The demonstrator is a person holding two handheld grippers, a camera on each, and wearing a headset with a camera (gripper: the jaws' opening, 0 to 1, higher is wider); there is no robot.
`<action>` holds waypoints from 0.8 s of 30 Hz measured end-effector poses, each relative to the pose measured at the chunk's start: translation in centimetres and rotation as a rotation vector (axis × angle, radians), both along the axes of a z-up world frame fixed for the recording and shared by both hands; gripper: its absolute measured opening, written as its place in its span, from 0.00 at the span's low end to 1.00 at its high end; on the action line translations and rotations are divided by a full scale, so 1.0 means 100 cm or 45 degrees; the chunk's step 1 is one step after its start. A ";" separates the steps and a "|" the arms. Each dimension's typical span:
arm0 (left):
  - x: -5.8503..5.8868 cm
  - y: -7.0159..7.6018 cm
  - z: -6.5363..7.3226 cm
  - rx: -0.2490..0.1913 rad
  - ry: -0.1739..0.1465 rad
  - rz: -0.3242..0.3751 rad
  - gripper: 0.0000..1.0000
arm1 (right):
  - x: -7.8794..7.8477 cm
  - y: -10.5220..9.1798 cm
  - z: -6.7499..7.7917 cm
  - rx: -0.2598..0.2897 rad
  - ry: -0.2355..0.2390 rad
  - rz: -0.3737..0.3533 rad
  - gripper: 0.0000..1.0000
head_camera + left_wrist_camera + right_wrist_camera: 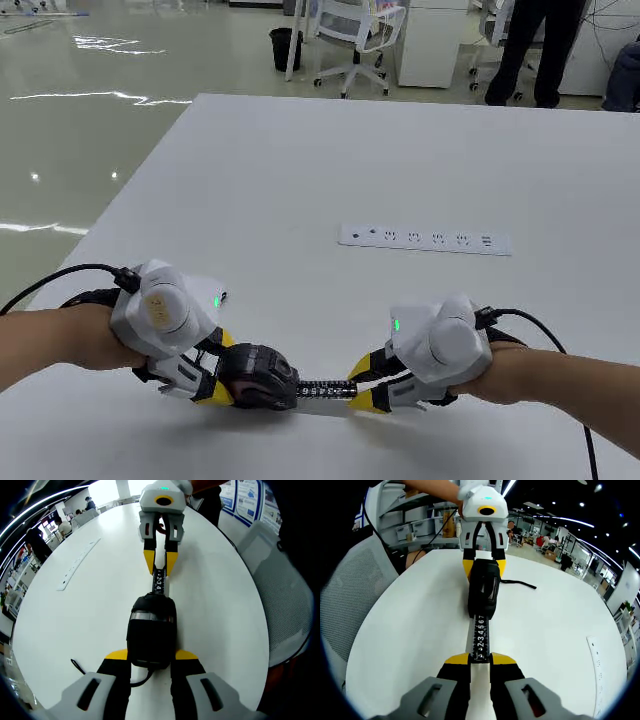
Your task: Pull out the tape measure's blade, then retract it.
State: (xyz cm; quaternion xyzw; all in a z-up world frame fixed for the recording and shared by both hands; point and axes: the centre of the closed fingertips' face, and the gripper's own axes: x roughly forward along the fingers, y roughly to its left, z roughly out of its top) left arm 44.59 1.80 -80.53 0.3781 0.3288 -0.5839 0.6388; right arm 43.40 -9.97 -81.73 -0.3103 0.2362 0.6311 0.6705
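Here the tape measure (258,376) sits low over the near edge of the white table (400,160), between the two grippers. The left gripper (222,368) has its yellow-tipped jaws closed around the black case, one on each side, as the left gripper view shows from behind. A short length of blade (325,388) is drawn out of the case towards the right gripper (362,383), whose jaws are pinched together on the blade's free end. In the right gripper view the printed numbers run from the jaw tips up to the case, and the blade lies straight and flat just above the table. A thin black cord (520,584) trails from the case onto the tabletop. Farther back on the table, well apart from the grippers, lies a white power strip (425,239).
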 end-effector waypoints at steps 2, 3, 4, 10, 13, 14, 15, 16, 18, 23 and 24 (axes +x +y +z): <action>0.000 0.000 0.000 0.003 0.000 -0.002 0.25 | 0.000 -0.001 -0.001 -0.003 -0.001 0.001 0.13; 0.000 0.000 0.000 0.004 -0.001 -0.003 0.25 | 0.000 -0.002 -0.001 -0.004 -0.002 0.002 0.13; 0.000 0.000 0.000 0.004 -0.001 -0.003 0.25 | 0.000 -0.002 -0.001 -0.004 -0.002 0.002 0.13; 0.000 -0.001 0.000 0.006 0.000 -0.003 0.25 | 0.000 -0.006 -0.001 -0.012 -0.002 0.002 0.13; 0.001 -0.001 0.000 0.008 0.001 -0.003 0.25 | 0.000 -0.008 -0.002 -0.015 -0.002 0.000 0.13; 0.001 -0.001 0.000 0.008 0.001 -0.003 0.25 | 0.000 -0.009 -0.002 -0.016 -0.001 0.000 0.13; 0.001 -0.002 0.000 0.008 0.002 -0.003 0.25 | 0.001 -0.010 -0.003 -0.018 -0.001 0.000 0.13; 0.001 -0.002 0.000 0.009 0.001 -0.003 0.25 | 0.001 -0.011 -0.003 -0.020 0.000 -0.001 0.13; 0.001 -0.002 0.000 0.010 0.001 -0.005 0.25 | 0.000 -0.012 -0.004 -0.022 0.002 -0.003 0.13; 0.001 -0.003 -0.001 0.013 0.004 -0.008 0.25 | -0.001 -0.015 -0.005 -0.025 0.007 -0.006 0.13; 0.001 -0.003 -0.001 0.014 0.003 -0.009 0.25 | -0.001 -0.016 -0.005 -0.025 0.008 -0.006 0.13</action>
